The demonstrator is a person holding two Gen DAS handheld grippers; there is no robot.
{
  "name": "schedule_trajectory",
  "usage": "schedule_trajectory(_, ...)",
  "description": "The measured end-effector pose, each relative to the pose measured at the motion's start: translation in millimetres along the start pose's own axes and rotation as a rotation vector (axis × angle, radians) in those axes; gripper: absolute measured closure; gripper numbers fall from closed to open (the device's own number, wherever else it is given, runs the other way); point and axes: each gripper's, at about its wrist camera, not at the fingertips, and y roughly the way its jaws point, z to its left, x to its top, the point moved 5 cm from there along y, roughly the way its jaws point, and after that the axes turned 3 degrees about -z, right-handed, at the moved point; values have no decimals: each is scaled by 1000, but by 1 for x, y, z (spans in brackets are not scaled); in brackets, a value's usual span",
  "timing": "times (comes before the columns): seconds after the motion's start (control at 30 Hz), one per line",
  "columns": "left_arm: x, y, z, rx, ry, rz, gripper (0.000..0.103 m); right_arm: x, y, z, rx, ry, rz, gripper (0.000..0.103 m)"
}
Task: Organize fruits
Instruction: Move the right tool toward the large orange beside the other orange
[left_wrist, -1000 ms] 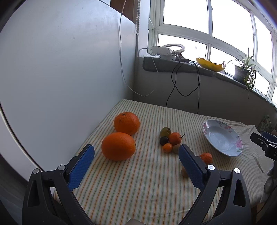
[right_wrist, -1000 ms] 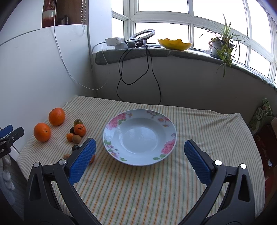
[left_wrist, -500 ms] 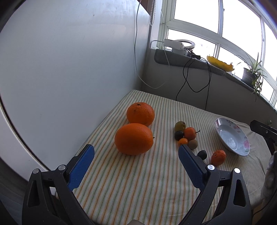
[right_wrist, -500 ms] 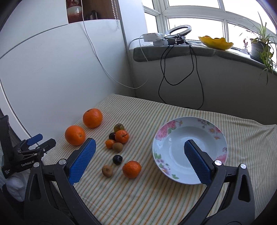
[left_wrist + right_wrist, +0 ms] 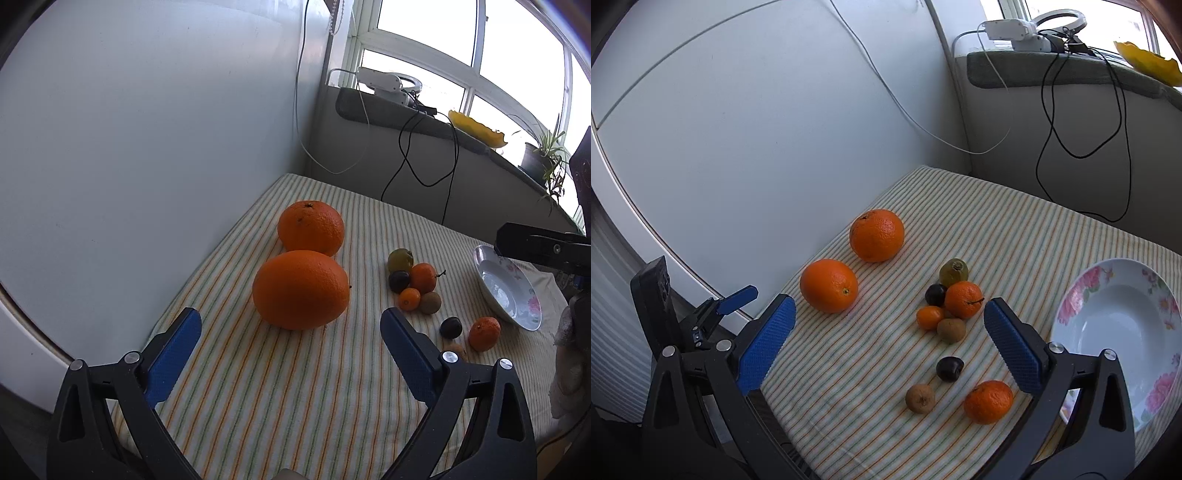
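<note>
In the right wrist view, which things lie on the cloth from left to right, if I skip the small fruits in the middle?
Near orange → far orange → flowered plate.

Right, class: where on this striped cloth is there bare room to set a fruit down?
The white floral plate is empty. Bare cloth lies beyond the far large orange toward the grey wall, and between the near large orange and the small-fruit cluster. That cluster is crowded. Both tongs, left and right, are open.
</note>
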Motion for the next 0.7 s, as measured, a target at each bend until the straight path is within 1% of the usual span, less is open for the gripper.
schedule_trajectory(0.17, 0, 10, 4, -17, -13, 14, 6, 4, 33, 8, 37, -2, 65, 0)
schedule_trajectory(0.37, -1, 20, 7, -44, -39, 30, 6, 6, 68, 14, 96, 25, 128, 0)
schedule_trajectory(0.57, -1, 28, 7, -51, -43, 34, 10, 4, 95, 27, 168, 42, 193, 0)
schedule_trajectory(0.7, -1, 35, 11, -58, -51, 41, 11, 2, 109, 31, 191, 59, 222, 0)
